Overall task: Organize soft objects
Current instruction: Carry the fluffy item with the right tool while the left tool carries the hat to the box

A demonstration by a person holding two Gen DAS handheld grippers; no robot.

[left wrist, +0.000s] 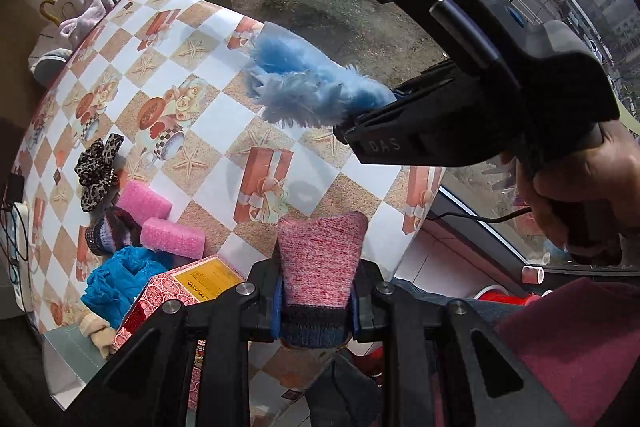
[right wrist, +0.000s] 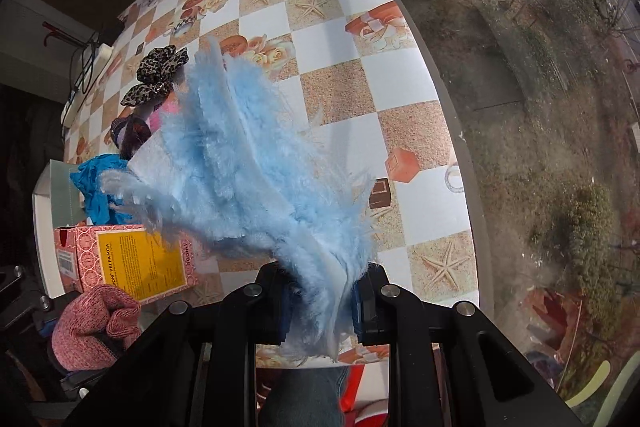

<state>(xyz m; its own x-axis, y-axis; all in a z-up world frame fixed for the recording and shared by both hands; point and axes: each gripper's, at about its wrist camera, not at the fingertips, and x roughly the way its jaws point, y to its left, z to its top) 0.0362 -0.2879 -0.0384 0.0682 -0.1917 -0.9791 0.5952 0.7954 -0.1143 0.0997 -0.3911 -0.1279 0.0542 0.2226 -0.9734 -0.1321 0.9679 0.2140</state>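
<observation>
My left gripper [left wrist: 316, 301] is shut on a pink knitted piece [left wrist: 320, 259] with a dark blue band, held above the near table edge; it also shows in the right wrist view [right wrist: 94, 327]. My right gripper [right wrist: 322, 301] is shut on a fluffy light-blue cloth [right wrist: 240, 167], held above the table; both show in the left wrist view, the cloth [left wrist: 304, 83] sticking out of the gripper [left wrist: 372, 115]. On the table lie a leopard scrunchie [left wrist: 98, 165], two pink foam rolls [left wrist: 160, 223], a dark knitted item [left wrist: 110, 229] and a blue cloth [left wrist: 116, 283].
The table carries a checkered cloth [left wrist: 224, 123]. A red box with a yellow label [left wrist: 188, 287] sits at its near edge, next to a white tray [right wrist: 46, 203]. A window runs along the table's far side. A power strip [left wrist: 18, 255] lies at left.
</observation>
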